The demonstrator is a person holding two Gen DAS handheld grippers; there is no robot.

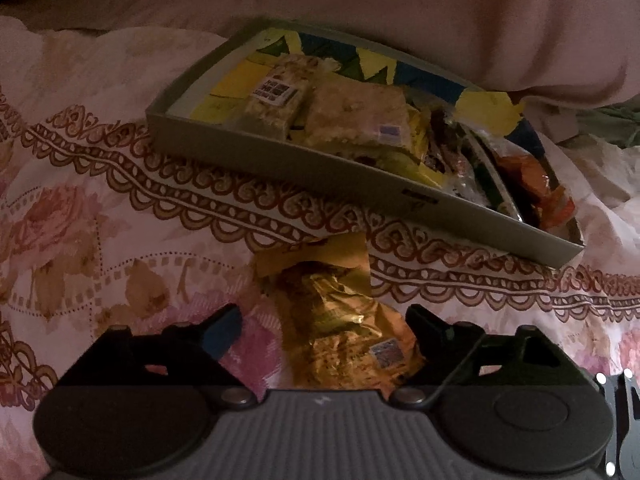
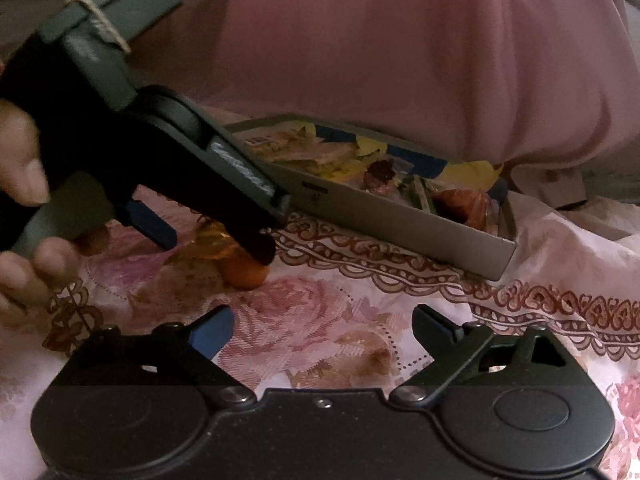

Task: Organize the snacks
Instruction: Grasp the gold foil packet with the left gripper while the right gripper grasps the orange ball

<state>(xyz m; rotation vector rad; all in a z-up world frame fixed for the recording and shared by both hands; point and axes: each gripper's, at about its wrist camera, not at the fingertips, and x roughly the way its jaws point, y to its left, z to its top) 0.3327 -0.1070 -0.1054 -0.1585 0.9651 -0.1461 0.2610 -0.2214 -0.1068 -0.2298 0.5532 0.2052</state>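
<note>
Left gripper [image 1: 325, 330] fills the bottom of its own wrist view, jaws spread, pointing down at the bed. Between the fingers lies a gold foil snack packet [image 1: 340, 320], crumpled, flat on the cloth. Right-side finger looks to touch the packet's edge; left-side finger w/ the blue pad stands clear of it. No squeeze visible, so claw reads as released, packet merely straddled.

Seen from the right wrist cam, the same unit [image 2: 218, 246] comes in from upper left, tilted down, held by a hand [image 2: 24, 200] w/ fingers wrapped on the grip. Its tips sit over the gold packet [image 2: 212, 240]. An orange rounded item [image 2: 246, 274] lies just below the tips, touching the cloth; cannot tell what it is.

Right gripper [image 2: 324, 330]: jaws released, nothing between them, only cloth beneath. Well apart from the packet.

Grey tray [image 1: 280, 168] lies beyond the packet, near but not touching, long side angled across the view. Contents, left to right: two pale cereal-type bars [image 1: 316, 108] in clear wrap w/ barcode labels, side by side; dark wrapped pieces [image 1: 444, 148] approx. mid-tray; orange wrapper [image 1: 536, 188] at the right end. Tray floor shows yellow and blue print. Right cam shows same tray [image 2: 400, 216], same order.

Surface: floral bedsheet [image 1: 120, 208], pink roses, brown scalloped border band running under the tray. Pink pillow [image 1: 400, 20] behind the tray, touching its far rim.
</note>
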